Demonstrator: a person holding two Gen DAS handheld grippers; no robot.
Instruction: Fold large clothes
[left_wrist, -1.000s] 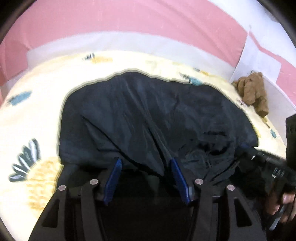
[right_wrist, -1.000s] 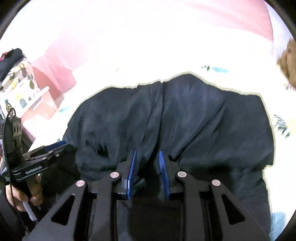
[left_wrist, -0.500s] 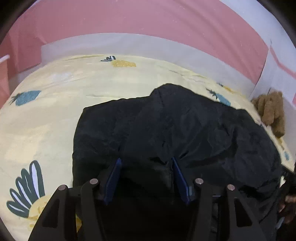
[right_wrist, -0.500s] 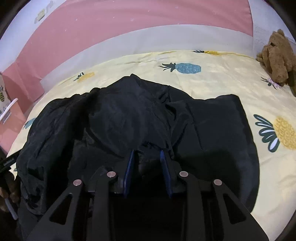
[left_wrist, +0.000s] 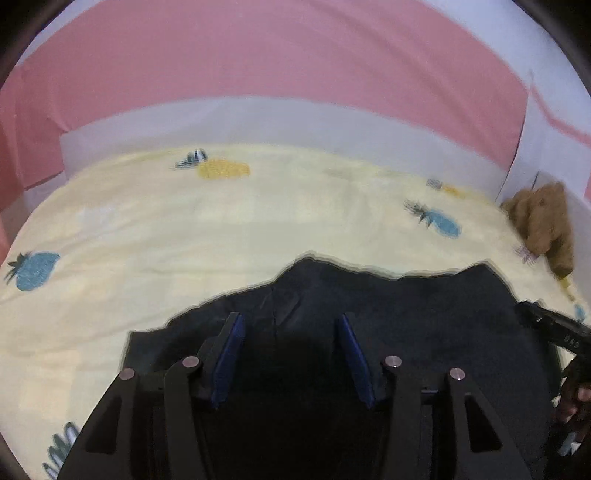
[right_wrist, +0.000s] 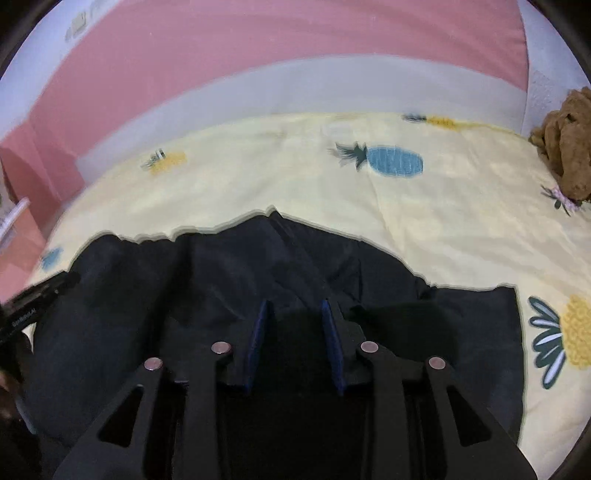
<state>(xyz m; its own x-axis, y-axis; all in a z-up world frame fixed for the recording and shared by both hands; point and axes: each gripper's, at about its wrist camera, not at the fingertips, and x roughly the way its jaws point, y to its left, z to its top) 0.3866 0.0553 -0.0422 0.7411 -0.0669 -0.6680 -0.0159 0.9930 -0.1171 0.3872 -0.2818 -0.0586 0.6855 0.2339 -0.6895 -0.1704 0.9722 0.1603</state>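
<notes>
The step in hand looks like a fold being laid down: a dark garment (left_wrist: 424, 317) lies bunched on the near part of the bed (left_wrist: 221, 229), and both claws sit low over its near edge.

The left claw (left_wrist: 290, 354) stands partly open with its jaws closing. Dark cloth fills the gap between the blue pads (left_wrist: 229, 354), but it is too dark there to tell whether they press on it. The right claw (right_wrist: 295, 343) is narrower and its jaws are opening. Cloth lies between its pads (right_wrist: 258, 339) too, and a ridge of fabric runs up from the gap, yet whether it is gripped I cannot tell.

If the right claw is letting go, the next move calls for both claws to come clear of the cloth without dragging it, then to find a fresh edge or corner for the following fold.

The garment is black or very dark navy, thin and creased, with a wavy far edge and a raised seam near the middle (right_wrist: 280, 236). It is still lumpy and not yet squared. A brown stuffed toy (left_wrist: 543, 229) sits well apart at the far right of the bed.
</notes>
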